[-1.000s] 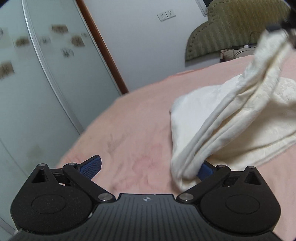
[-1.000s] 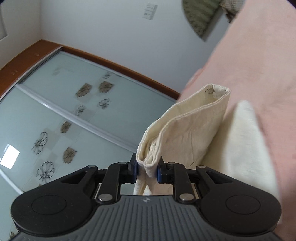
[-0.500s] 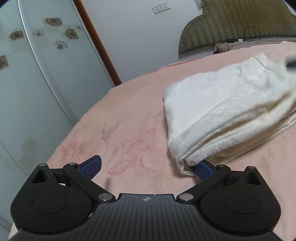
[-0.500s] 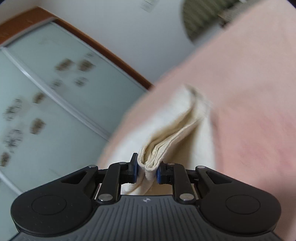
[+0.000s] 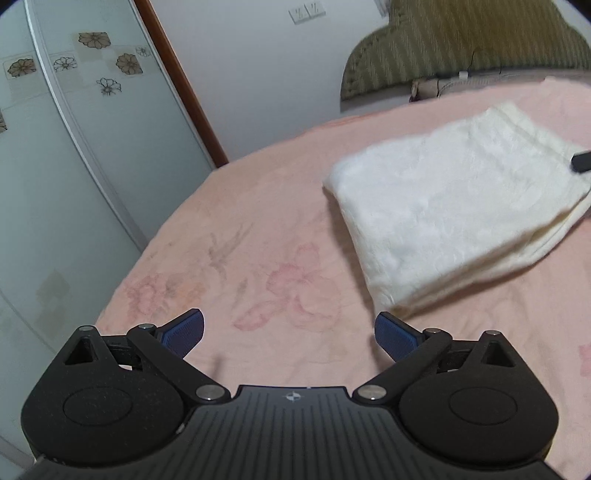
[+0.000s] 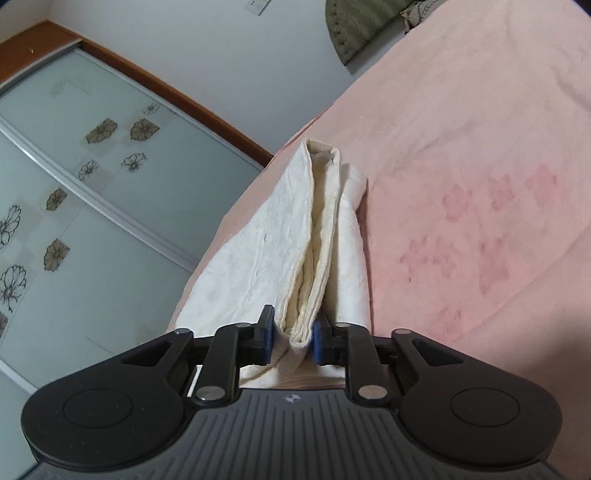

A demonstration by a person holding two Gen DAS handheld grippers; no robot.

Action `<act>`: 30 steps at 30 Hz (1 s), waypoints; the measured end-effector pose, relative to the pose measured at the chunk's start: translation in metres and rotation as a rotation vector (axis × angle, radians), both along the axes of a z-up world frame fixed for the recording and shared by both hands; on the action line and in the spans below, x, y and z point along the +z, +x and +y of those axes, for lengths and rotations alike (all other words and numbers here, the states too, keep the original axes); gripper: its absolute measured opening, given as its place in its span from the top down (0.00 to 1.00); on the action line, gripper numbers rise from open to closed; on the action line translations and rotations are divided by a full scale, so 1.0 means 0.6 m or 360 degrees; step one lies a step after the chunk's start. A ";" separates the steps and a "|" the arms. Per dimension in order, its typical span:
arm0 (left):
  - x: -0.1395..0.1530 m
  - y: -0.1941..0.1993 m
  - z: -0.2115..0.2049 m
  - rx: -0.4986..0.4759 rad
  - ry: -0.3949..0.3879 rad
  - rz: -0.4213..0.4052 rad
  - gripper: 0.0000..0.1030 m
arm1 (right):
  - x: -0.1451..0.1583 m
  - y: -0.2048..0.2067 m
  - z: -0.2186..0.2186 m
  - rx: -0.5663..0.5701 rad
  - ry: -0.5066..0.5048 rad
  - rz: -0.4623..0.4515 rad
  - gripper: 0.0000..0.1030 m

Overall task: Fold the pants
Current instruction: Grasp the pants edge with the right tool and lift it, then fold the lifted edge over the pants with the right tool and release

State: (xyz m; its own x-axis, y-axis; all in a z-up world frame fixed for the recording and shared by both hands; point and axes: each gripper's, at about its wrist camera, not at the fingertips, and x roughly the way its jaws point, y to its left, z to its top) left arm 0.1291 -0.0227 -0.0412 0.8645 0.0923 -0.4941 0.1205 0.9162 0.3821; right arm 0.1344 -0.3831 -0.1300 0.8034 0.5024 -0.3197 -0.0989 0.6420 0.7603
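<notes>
The cream pants lie folded in a thick stack on the pink bed, ahead and to the right of my left gripper. That gripper stands wide open, empty, its right pad just short of the stack's near corner. In the right wrist view my right gripper holds the layered edge of the pants between its blue pads. Its jaws are opening, with the pads still against the cloth. A black tip of the right gripper shows at the pants' far edge.
Sliding glass wardrobe doors with flower prints run along the left side of the bed. A green padded headboard and a white wall with sockets stand behind. Bare pink sheet spreads to the right of the pants.
The pants, hanging from the right gripper a second ago, now lie flat on the bed. My left gripper has drawn back off the stack's corner. The right gripper came down with the edge.
</notes>
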 end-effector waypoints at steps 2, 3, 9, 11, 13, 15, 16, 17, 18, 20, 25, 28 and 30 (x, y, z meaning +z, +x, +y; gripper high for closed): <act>0.021 0.001 0.010 -0.0019 -0.0043 -0.0061 0.01 | 0.025 0.012 -0.011 -0.0058 -0.0088 -0.0062 0.63; 0.032 0.008 0.011 -0.0029 -0.0067 -0.0086 0.01 | 0.036 0.024 -0.016 -0.0080 -0.0109 -0.0079 0.58; 0.077 0.079 -0.033 -0.0142 -0.0239 -0.0144 0.01 | 0.068 0.137 -0.008 -0.0053 -0.0266 -0.0111 0.56; 0.085 0.103 -0.063 -0.0208 -0.0251 -0.0155 0.01 | 0.065 0.172 -0.001 -0.0039 -0.0311 -0.0075 0.57; 0.087 0.126 -0.096 -0.0282 -0.0230 -0.0187 0.01 | 0.059 0.192 0.004 -0.0059 -0.0391 -0.0038 0.70; 0.078 0.159 -0.122 -0.0331 -0.0200 -0.0160 0.01 | 0.055 0.201 0.010 -0.0121 -0.0495 -0.0014 0.79; 0.068 0.181 -0.131 -0.0355 -0.0189 -0.0107 0.01 | 0.051 0.203 0.011 -0.0131 -0.0498 -0.0001 0.79; 0.054 0.203 -0.138 -0.0339 -0.0171 -0.0046 0.01 | 0.047 0.205 0.012 -0.0136 -0.0492 0.0015 0.80; 0.038 0.223 -0.145 -0.0287 -0.0131 0.0019 0.03 | 0.046 0.203 0.013 -0.0140 -0.0497 0.0020 0.80; 0.015 0.245 -0.151 -0.0179 -0.0052 0.0095 0.10 | 0.054 0.187 0.014 -0.0181 -0.0509 0.0017 0.77; 0.037 0.188 -0.126 -0.0241 -0.0186 0.0061 0.05 | 0.089 0.086 0.054 -0.0114 -0.0630 -0.0180 0.76; 0.026 0.175 -0.136 -0.0286 -0.0145 0.0090 0.02 | 0.076 0.051 0.087 0.0104 -0.0672 -0.0171 0.76; 0.004 0.189 -0.151 -0.0257 -0.0062 0.0152 0.02 | 0.060 0.052 0.102 0.0084 -0.0848 -0.0091 0.76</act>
State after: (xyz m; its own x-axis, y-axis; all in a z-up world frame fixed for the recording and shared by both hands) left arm 0.2423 -0.1132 -0.0390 0.8156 -0.0645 -0.5749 0.3009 0.8961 0.3264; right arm 0.1655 -0.3221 -0.0939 0.8049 0.3225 -0.4981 -0.1730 0.9305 0.3229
